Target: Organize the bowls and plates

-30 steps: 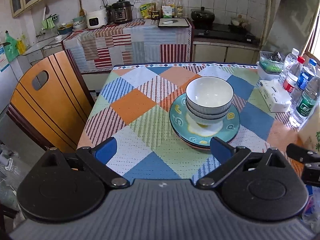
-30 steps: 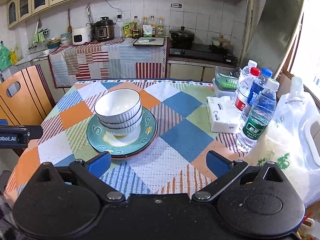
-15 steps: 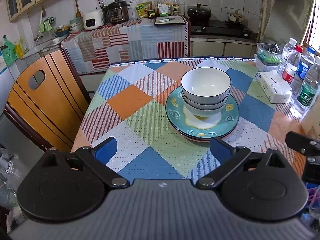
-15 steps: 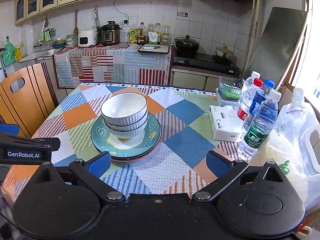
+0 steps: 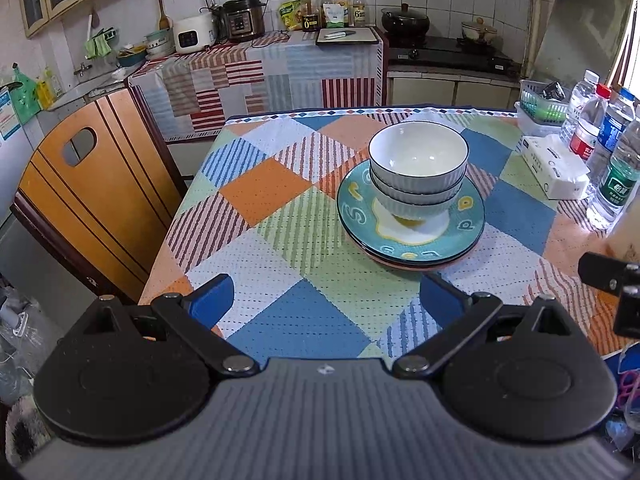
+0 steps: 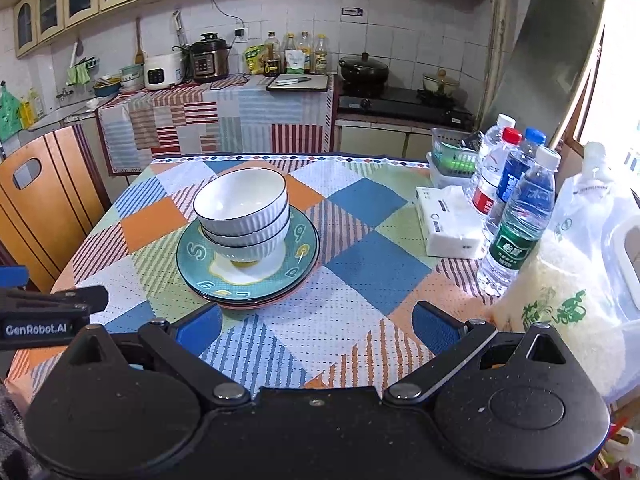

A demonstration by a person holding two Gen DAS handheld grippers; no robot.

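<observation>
Three white ribbed bowls (image 5: 418,168) are nested in a stack on teal patterned plates (image 5: 464,224), themselves stacked on the checked tablecloth. The same bowls (image 6: 242,208) and plates (image 6: 298,240) show in the right wrist view. My left gripper (image 5: 326,298) is open and empty, hovering over the near table edge, short of the plates. My right gripper (image 6: 316,322) is open and empty, also near the front edge, right of the plates. The left gripper's side (image 6: 48,312) shows at the left of the right wrist view.
Water bottles (image 6: 520,216), a tissue pack (image 6: 448,228), a green basket (image 6: 454,160) and a bag of rice (image 6: 560,304) line the table's right side. A wooden chair (image 5: 88,192) stands at the left. A kitchen counter (image 5: 256,64) is behind.
Both grippers have pulled back and risen slightly, so the stack sits a little farther away. The bowls and plates have not moved.
</observation>
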